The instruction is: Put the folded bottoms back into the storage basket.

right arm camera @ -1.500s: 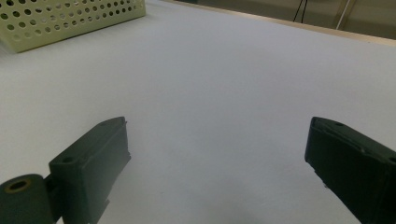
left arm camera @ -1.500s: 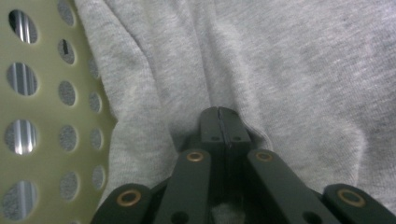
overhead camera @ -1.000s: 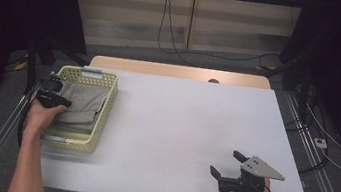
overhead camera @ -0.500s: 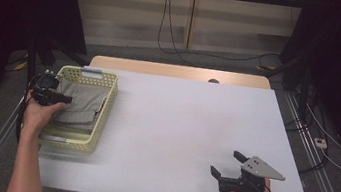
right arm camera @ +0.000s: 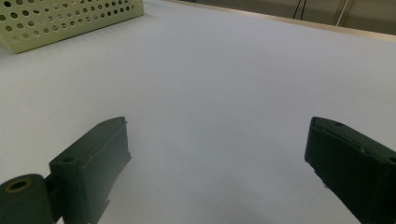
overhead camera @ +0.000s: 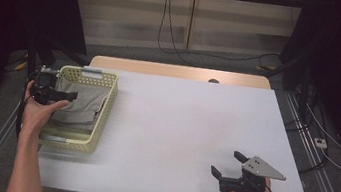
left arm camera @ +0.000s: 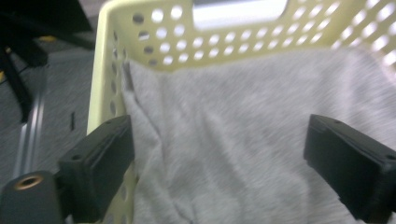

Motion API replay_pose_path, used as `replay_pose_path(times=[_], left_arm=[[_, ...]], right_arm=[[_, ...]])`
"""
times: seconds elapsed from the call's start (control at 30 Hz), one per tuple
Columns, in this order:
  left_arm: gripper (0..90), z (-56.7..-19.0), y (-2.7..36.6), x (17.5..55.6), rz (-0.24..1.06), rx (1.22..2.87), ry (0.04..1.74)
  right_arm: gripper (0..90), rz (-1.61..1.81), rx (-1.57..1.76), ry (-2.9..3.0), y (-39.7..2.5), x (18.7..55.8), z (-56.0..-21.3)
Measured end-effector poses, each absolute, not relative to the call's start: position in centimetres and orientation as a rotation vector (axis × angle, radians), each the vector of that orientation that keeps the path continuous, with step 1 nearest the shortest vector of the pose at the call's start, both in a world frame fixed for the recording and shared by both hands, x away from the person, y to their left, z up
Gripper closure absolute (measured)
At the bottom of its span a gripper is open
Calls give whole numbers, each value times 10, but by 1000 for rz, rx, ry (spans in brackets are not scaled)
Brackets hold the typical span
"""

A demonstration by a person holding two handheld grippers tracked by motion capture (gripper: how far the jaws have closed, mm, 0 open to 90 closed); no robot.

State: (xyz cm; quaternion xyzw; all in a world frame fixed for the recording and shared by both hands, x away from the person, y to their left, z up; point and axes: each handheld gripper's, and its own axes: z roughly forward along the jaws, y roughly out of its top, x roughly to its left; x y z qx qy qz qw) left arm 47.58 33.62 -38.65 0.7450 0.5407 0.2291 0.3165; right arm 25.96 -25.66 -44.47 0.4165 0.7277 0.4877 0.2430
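The left claw (left arm camera: 219, 154), jaws apart, hangs above the grey cloth (left arm camera: 243, 140) in the yellow basket (left arm camera: 140, 42).

White table (overhead camera: 179, 127) — floor cables (overhead camera: 224, 57)

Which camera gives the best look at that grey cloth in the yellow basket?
The left gripper view: the grey cloth lies close between the open jaws, its folds clear against the yellow basket wall. The high view shows the grey cloth small, inside the basket. The right gripper view shows the basket's perforated corner.
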Motion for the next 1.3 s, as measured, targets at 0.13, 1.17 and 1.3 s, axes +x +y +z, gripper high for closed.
replay_pose_path(times=[0.13, 1.17, 1.3], left_arm=[[71, -381, 335, 473, 634, 1956, 1397], [51, -350, 327, 431, 632, 1784, 1204], [52, -347, 329, 421, 652, 1795, 1191]], right_arm=[[60, 1344, 1143, 1988, -258, 260, -445], [49, 1329, 1140, 1954, -259, 260, -441], [49, 1328, 1152, 1948, -259, 260, -441]])
